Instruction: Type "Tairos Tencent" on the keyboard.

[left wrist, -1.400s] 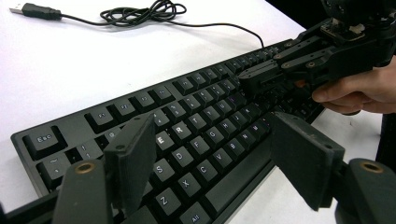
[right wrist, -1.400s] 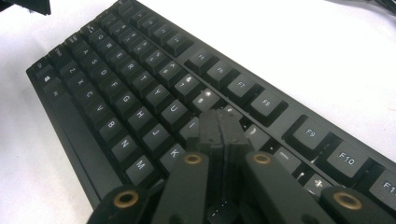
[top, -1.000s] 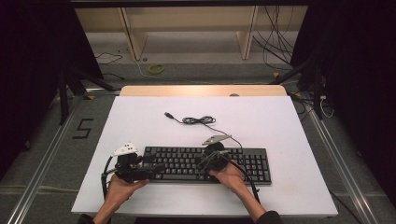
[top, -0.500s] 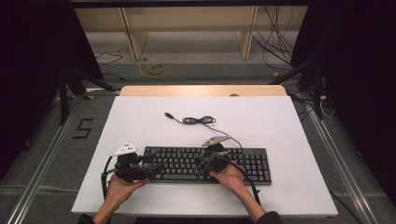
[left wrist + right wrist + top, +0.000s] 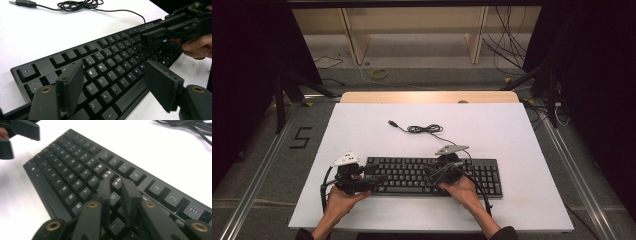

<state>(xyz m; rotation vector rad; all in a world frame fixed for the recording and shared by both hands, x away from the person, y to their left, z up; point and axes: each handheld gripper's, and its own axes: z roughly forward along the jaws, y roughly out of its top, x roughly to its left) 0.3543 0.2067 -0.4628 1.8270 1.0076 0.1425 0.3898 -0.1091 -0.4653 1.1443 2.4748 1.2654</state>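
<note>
My left gripper [image 5: 115,87] stands spread; my right gripper [image 5: 116,187], jaws just opening, stays nearly together, pinching nothing. The flat black plastic keyboard [image 5: 432,175] is rigid and light: grip its long edges.

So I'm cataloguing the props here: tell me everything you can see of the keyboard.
The keyboard is a black full-size one, plastic by the look, with white legends on its keys. It lies flat near the front edge of the white table. Its thin black cable runs back in a loose bundle to an unplugged USB plug. The left gripper hangs open over its left end, and the right gripper, jaws close together, points at the middle keys.
</note>
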